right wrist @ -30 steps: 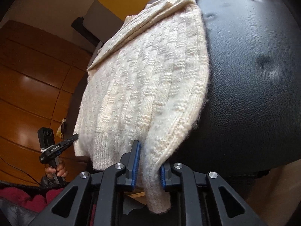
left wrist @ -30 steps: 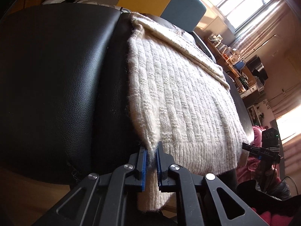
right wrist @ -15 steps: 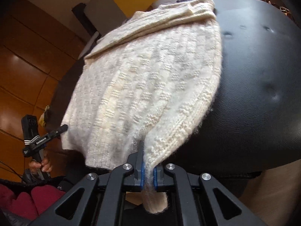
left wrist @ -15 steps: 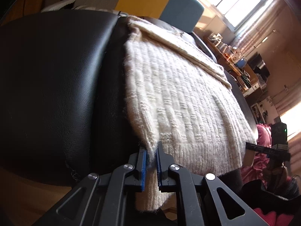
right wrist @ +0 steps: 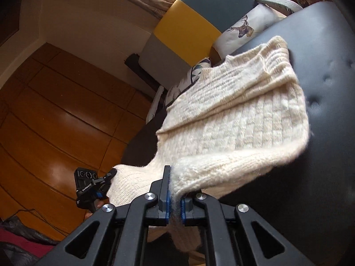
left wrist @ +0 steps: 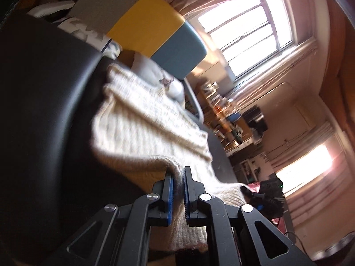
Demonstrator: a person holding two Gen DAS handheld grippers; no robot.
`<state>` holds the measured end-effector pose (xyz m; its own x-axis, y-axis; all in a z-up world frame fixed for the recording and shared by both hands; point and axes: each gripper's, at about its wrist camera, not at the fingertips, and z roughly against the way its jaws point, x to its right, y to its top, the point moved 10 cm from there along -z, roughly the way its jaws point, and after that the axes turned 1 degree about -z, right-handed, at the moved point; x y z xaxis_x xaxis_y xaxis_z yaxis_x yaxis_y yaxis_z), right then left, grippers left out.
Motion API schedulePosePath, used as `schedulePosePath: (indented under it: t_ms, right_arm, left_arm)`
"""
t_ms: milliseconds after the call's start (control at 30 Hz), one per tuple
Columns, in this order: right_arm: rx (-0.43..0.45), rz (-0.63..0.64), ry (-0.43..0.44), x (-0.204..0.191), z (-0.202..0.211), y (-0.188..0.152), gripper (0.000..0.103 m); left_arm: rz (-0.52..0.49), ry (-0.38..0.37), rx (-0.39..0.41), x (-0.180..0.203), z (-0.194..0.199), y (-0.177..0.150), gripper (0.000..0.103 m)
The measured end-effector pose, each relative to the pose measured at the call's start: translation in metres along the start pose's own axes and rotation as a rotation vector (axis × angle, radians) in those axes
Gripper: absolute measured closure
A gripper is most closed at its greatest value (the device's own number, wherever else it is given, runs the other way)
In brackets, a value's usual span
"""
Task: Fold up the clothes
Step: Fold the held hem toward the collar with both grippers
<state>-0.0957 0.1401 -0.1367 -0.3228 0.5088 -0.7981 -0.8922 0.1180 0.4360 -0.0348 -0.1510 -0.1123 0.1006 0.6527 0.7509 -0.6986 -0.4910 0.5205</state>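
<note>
While both grippers grip the near hem, the sweater lies across the black seat, its far end folded near the cushions and its near edge lifted off the leather. Your left gripper has its jaws nearly together with a corner of hem pinched between the blue pads; your right gripper is clamped the same way on the other corner, with knit hanging below the jaws.

You are handling a thick, chunky knit: soft, limp, and probably weighty enough to sag between your two holds. It will stretch rather than slide, and the fuzzy yarn should catch well on the pads, so slipping looks unlikely. The leather under it seems smooth, so the resting part may drag along if you pull hard.

The ribbed hem is the firmest place to hold, and the corners let you keep the edge straight. Keep both holds level and the span lightly taut, or the middle will droop and the fold will land crooked.
</note>
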Motion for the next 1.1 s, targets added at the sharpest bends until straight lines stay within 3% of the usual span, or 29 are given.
schedulePosePath:
  t_ms: [300,467,700,933,1033,1067,1100]
  right_arm:
    - [0.121,0.001,-0.030,0.019,-0.018,0.125,0.098]
    - [0.150,-0.121,-0.111,0.083,-0.049,0.189,0.098]
    - [0.097,-0.211,-0.229,0.153,-0.087,0.210,0.098]
    - [0.130,-0.162,-0.138,0.121,-0.072,0.224,0.098]
    - [0.139,-0.276,-0.124,0.138,-0.080,0.238,0.088]
    - [0.134,-0.334,-0.123,0.150,-0.084,0.240,0.074]
    - [0.129,-0.393,-0.123,0.161,-0.089,0.242,0.074]
  left_arm:
    - [-0.016,-0.049,0.067,0.007,-0.065,0.122,0.095]
    - [0.022,0.002,0.067,-0.027,-0.125,0.175,0.096]
    - [0.118,0.141,0.019,-0.107,-0.189,0.188,0.097]
    - [0.141,0.077,0.081,-0.107,-0.173,0.199,0.097]
    - [0.243,0.079,0.065,-0.124,-0.187,0.206,0.097]
    - [0.294,0.077,0.054,-0.133,-0.195,0.208,0.096]
    - [0.332,0.090,0.046,-0.142,-0.200,0.208,0.096]
